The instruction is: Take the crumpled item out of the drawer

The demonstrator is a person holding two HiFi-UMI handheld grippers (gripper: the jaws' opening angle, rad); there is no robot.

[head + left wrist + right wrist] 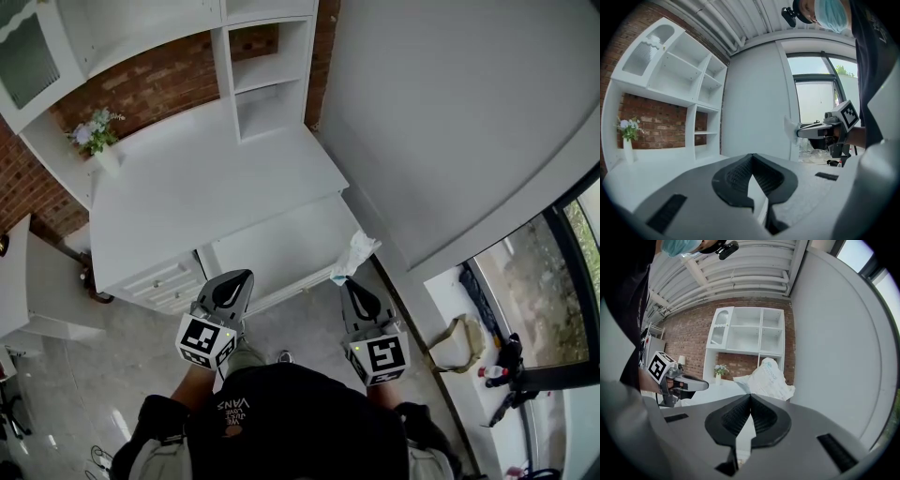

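Right tongs (350, 283) clamp crumpled item (355, 253), long axis pointing far; print seen only in right gripper view; left tongs (238, 281) closed, empty

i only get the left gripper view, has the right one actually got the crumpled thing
Observer: Yes. In its own view the right gripper is shut on the wrapper, a crumpled white sheet with faint print that sticks up past the tips.
Operator: is the drawer open or shut
Observer: Open. The head view shows the drawer pulled out from under the desktop, with the wrapper showing at its right front corner.
Operator: where's my left one over it
Observer: The left gripper shows at the drawer's front edge, towards its left end, level with the right one.
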